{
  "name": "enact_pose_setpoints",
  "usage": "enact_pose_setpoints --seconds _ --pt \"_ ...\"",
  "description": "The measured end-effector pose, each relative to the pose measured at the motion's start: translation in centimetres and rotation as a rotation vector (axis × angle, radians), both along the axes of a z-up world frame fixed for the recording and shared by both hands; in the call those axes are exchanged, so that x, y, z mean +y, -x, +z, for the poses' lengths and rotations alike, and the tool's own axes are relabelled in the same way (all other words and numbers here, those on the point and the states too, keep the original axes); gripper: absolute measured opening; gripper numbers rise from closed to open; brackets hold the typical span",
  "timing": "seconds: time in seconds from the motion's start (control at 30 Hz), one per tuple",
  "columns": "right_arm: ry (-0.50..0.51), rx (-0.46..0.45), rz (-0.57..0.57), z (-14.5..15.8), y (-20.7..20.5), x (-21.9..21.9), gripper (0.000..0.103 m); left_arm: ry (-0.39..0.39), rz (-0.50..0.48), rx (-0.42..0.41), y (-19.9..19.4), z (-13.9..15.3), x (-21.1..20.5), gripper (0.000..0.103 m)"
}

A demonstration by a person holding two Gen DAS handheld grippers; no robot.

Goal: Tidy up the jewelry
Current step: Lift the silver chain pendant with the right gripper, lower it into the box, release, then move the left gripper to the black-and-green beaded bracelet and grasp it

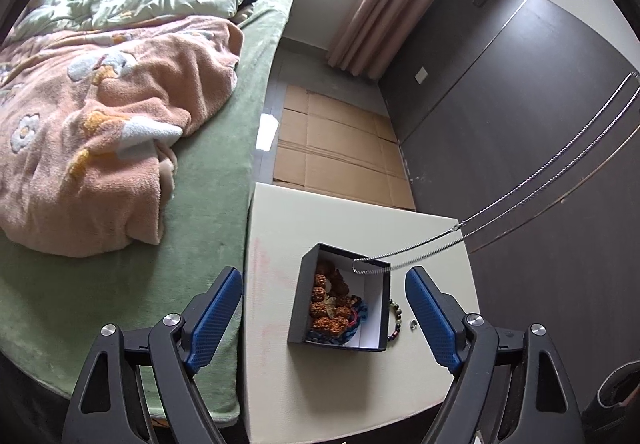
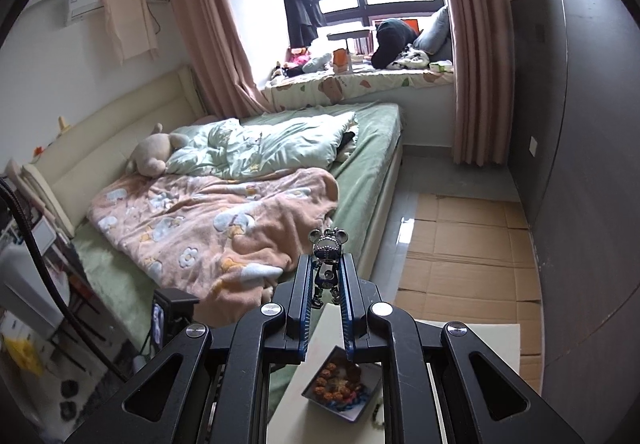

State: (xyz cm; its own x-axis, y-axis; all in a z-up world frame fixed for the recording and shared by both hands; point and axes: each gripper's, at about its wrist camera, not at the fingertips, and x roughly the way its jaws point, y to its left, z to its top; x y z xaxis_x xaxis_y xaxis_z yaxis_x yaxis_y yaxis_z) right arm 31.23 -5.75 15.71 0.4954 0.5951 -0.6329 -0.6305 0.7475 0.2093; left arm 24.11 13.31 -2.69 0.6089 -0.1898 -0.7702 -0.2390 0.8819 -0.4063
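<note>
- The table (image 1: 360, 228), a pale top beside the bed (image 1: 224, 172), carries the jewelry; the box (image 1: 298, 308) sits near its middle, toward the right edge.
- The box is dark card, open-topped with a white lining. It looks light and would likely slide if nudged, so anything lowered in should go straight down, clear of the rim.
- The left gripper (image 1: 324, 316) hovers over the table with its blue fingers (image 1: 216, 314) spread wide, one on either side of the box, holding nothing.
- The right gripper (image 2: 325, 276) is closed on the pendant (image 2: 327, 252), a small metal bear, pinched at the body with the head poking above the pads. It is hard and probably slick, so a firm grip on the torso suits it.
- The chain (image 1: 520, 200) runs in from the upper right and its loop hangs over the box's far right corner. It is thin, limp and prone to tangling or snagging on the rim.
- Bracelets (image 1: 332, 308) of knobbly brown and blue beads lie inside the box.
- A dark bracelet (image 1: 396, 320) lies just outside the box's right wall.
</note>
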Motion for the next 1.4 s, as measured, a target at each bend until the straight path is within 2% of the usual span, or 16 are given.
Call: enact_pose_setpoints --seconds 0.4,0.8,0.87,0.93,1.0,1.17,1.4 --pt "0.055 0.089 -0.023 -5.3 -1.1 0.3 0.014 0.011 0.017 0.011 0.7 -0.9 1.0 0.084" --pt "0.103 0.3 -0.063 -16.6 -2.6 0.7 0.014 -0.015 0.059 0.037 1.4 -1.6 1.7 0.084" --pt "0.133 0.319 -0.076 -18.0 -2.9 0.7 0.019 -0.014 0.066 0.042 1.5 -1.7 1.7 0.084" --pt "0.145 0.343 -0.087 -18.9 -3.0 0.3 0.05 -0.016 0.066 0.044 1.5 -1.8 1.6 0.084" --pt "0.109 0.348 -0.095 -19.1 -2.8 -0.8 0.058 -0.021 0.059 0.044 1.4 -1.8 1.2 0.084" --pt "0.055 0.37 -0.127 -19.4 -2.2 -4.0 0.058 -0.025 0.016 0.052 0.5 -2.3 -0.8 0.084" --pt "0.012 0.415 -0.219 -21.3 -1.1 -9.4 0.058 -0.025 -0.085 0.061 -1.1 -3.1 -5.3 0.084"
